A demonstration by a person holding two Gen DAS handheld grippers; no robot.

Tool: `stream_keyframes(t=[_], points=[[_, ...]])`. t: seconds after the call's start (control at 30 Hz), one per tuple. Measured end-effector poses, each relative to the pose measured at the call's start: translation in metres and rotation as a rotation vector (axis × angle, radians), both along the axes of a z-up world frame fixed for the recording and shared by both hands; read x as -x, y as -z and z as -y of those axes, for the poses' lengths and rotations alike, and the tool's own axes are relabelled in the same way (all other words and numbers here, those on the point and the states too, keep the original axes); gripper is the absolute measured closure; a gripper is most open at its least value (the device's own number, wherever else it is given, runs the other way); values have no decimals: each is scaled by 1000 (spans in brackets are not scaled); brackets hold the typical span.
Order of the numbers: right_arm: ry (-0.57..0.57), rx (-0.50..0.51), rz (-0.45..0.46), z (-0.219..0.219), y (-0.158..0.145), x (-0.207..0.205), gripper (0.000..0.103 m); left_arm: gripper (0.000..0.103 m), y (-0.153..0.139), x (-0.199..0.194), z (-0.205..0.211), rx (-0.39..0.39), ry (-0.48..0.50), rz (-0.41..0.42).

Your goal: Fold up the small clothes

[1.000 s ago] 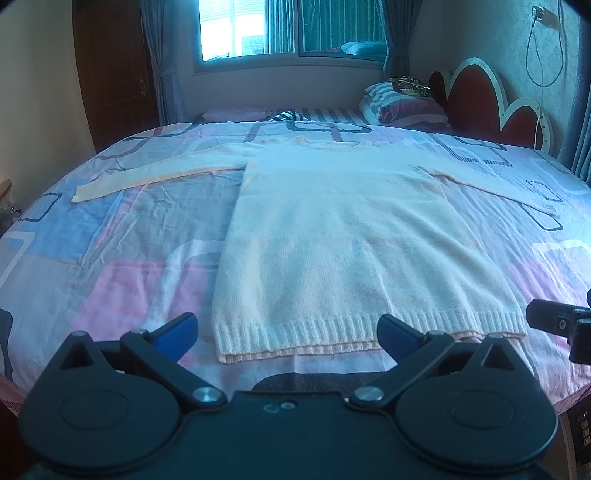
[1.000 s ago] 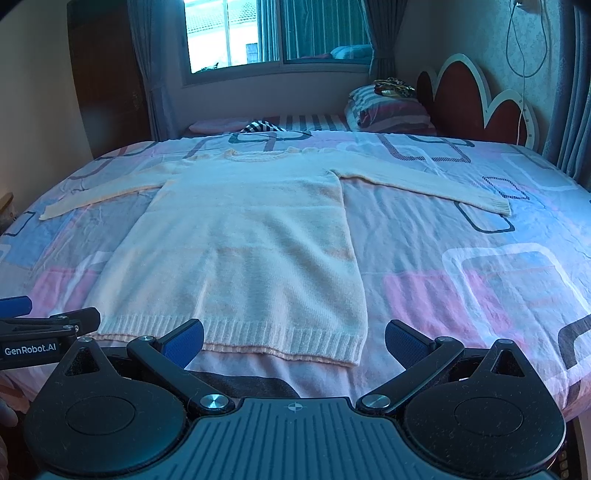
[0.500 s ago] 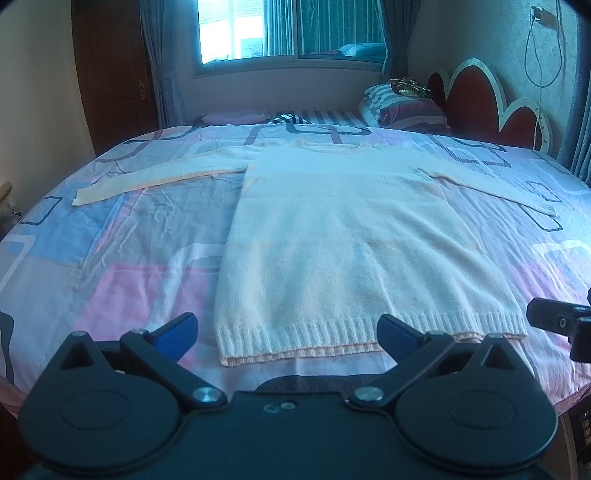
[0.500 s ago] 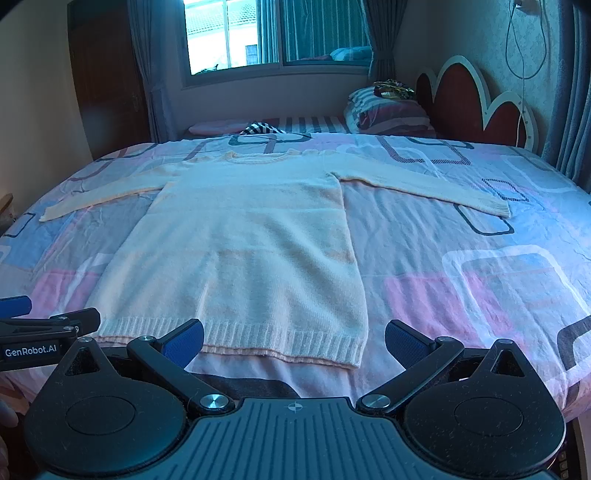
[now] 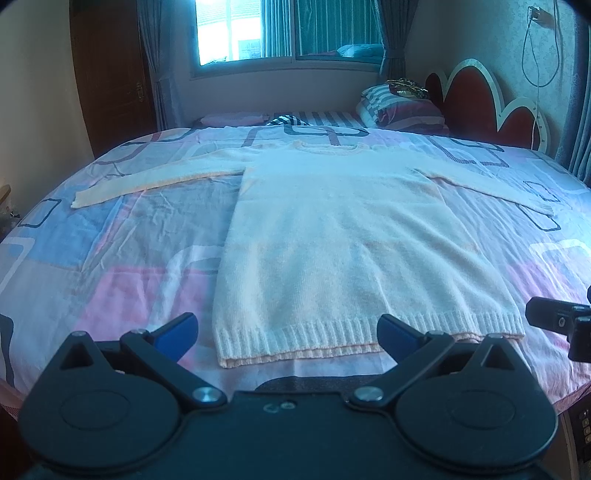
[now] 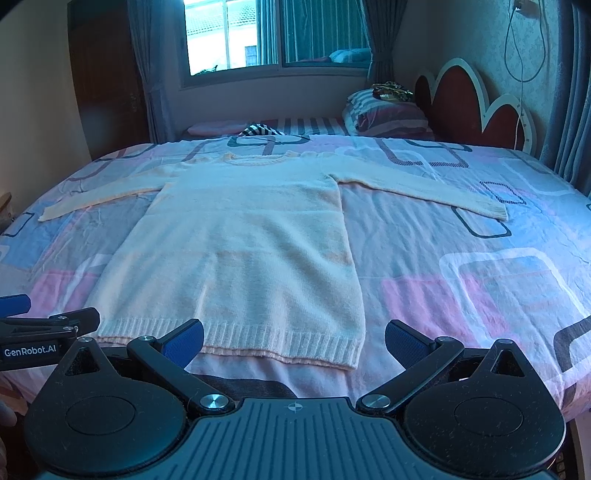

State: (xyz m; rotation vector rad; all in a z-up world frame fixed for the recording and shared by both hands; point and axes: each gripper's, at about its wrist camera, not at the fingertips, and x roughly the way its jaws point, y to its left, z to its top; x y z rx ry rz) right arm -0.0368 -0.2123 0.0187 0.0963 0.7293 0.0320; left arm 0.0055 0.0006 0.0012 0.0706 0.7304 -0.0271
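- A pale sweater [image 5: 332,240] lies flat on the bed [image 5: 110,258], front side down or up, I cannot tell which.
- Both sleeves are stretched out to the sides, one to the left [image 5: 147,181] and one to the right [image 6: 424,186].
- The ribbed bottom edge [image 6: 258,338] is near the close side of the bed, and the neck points to the window [image 6: 273,33].
- The bed has a cover with pink, blue and white squares.
- The left gripper [image 5: 288,330] is spread wide and holds nothing. It sits just in front of the bottom edge, near the sweater's left corner.
- The right gripper [image 6: 294,338] is also spread wide and holds nothing. It sits just in front of the sweater's right corner.
- Each gripper has blue fingertips [image 6: 186,338].
- Striped pillows [image 5: 402,109] are stacked by the red headboard [image 5: 480,103] at the far right.
- A cord [image 6: 517,48] hangs on the wall above the headboard.
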Motion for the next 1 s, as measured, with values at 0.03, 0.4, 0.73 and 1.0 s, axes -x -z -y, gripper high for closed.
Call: stream_keyframes(t=[0.03,0.4,0.73,1.0], points=[[-1,-1,0,0,0,0,0,1,0,1,1,-2,1,2],[-2,-2,3,1,-1,-1,0,1,-1,1,1,-3,1,2],[1,-6,7,2,-1,2,0,1,-1,1,0,-7,0,1],[9,-7,9,4,-1,3,0,1,0,1,-1,-18,-8,-4]])
